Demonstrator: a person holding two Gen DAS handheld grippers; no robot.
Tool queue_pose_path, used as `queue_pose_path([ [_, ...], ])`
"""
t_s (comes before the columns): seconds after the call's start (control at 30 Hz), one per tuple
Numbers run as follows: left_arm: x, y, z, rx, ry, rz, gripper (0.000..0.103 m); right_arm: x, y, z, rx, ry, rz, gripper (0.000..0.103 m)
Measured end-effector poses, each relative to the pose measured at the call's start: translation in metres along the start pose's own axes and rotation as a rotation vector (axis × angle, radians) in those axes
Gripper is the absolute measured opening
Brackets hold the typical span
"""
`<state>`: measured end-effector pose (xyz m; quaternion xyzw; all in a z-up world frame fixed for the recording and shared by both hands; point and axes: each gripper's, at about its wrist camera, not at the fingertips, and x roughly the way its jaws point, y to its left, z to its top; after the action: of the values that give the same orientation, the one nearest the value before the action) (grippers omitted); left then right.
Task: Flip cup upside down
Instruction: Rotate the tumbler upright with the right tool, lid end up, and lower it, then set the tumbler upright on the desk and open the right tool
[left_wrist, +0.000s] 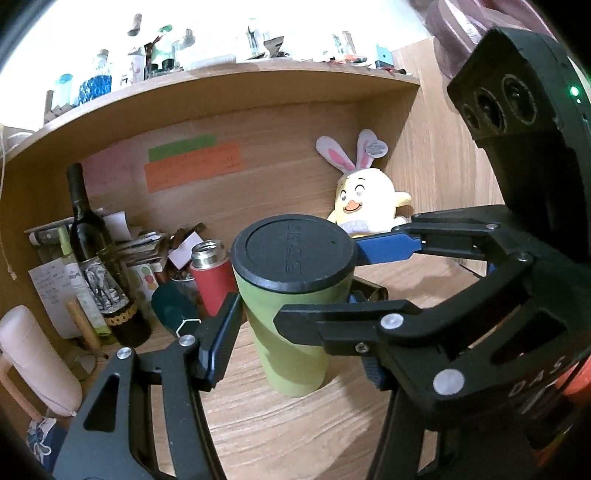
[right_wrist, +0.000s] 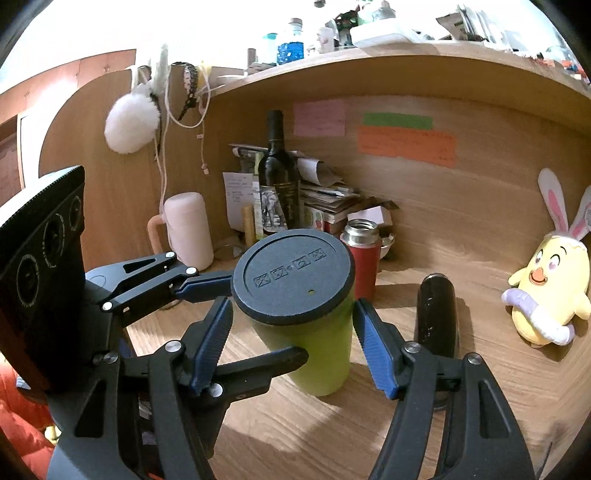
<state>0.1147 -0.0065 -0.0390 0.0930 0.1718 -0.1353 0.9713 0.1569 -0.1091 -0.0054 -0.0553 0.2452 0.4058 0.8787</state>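
A green cup (left_wrist: 291, 332) (right_wrist: 317, 354) with a black round end (left_wrist: 293, 251) (right_wrist: 293, 275) on top stands on the wooden desk. My left gripper (left_wrist: 288, 325) has its jaws on both sides of the cup body and looks closed on it. My right gripper (right_wrist: 295, 343) is open, its blue pads (right_wrist: 375, 350) apart on either side of the cup with a gap at each side. Each gripper shows in the other's view, the right one (left_wrist: 369, 280) coming from the right and the left one (right_wrist: 251, 325) from the left.
A red flask (left_wrist: 212, 280) (right_wrist: 364, 258), a wine bottle (left_wrist: 92, 258) (right_wrist: 279, 177), papers and a pink jug (right_wrist: 186, 230) stand behind at the left. A yellow plush chick (left_wrist: 369, 199) (right_wrist: 546, 291) sits at the right. A dark cylinder (right_wrist: 437, 332) stands right of the cup.
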Motion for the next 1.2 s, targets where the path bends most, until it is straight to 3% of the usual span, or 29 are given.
queue_pose_path([
  [0.3, 0.016, 0.021, 0.008, -0.07, 0.028, -0.047, 0.058, 0.014, -0.017, 0.01, 0.079, 0.0, 0.049, 0.064],
  [0.77, 0.031, 0.023, 0.013, -0.066, 0.055, -0.059, 0.058, 0.025, -0.032, 0.014, 0.14, 0.017, 0.061, 0.064],
  [1.2, 0.009, 0.018, 0.006, -0.07, 0.05, -0.058, 0.062, 0.009, -0.033, 0.014, 0.151, -0.004, 0.04, 0.065],
])
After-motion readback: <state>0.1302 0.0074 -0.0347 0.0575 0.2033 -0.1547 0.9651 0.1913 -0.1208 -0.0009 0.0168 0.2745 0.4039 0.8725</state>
